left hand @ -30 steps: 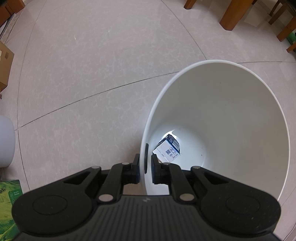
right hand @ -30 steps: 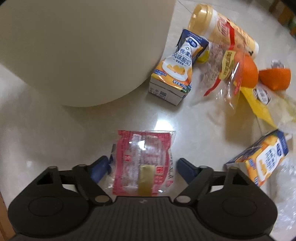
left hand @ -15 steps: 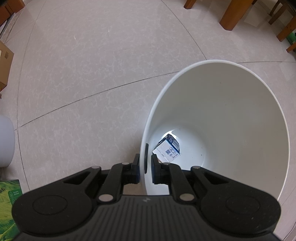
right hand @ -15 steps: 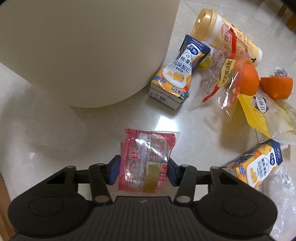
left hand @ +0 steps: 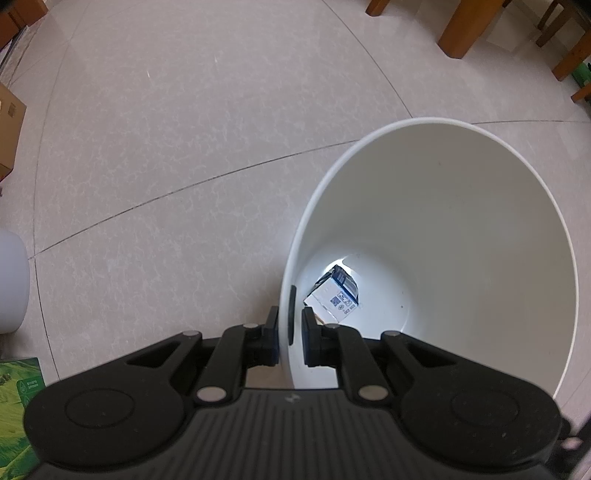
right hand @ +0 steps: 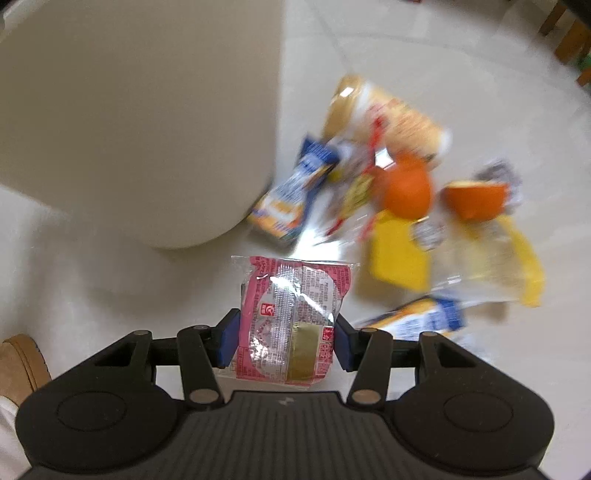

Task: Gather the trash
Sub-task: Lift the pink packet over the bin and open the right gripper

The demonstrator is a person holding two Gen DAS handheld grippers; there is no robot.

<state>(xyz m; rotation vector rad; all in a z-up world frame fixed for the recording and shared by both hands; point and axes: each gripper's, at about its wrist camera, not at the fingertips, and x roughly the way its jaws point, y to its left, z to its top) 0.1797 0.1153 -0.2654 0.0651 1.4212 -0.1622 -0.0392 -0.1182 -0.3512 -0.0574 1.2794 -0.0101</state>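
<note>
A white trash bin [left hand: 461, 206] fills the right half of the left wrist view, tilted toward me. My left gripper [left hand: 289, 341] is shut on its near rim, one pad outside and one inside. A small blue and white carton [left hand: 334, 293] lies at the bin's bottom. In the right wrist view my right gripper [right hand: 286, 341] is shut on a pink plastic snack packet [right hand: 290, 319], held clear above the floor. The bin's outer wall [right hand: 140, 118] stands at the upper left there.
Blurred trash lies on the floor to the right: a blue and orange drink carton [right hand: 291, 195], a beige cup [right hand: 388, 122], two orange halves [right hand: 408, 192], a yellow wrapper [right hand: 402, 258], another carton [right hand: 417, 317]. Wooden furniture legs [left hand: 469, 26] stand far off. A cardboard box [left hand: 9, 129] sits left.
My right gripper closed on the pink packet and lifted it off the floor; that view now blurs with motion. The left gripper and bin have not moved.
</note>
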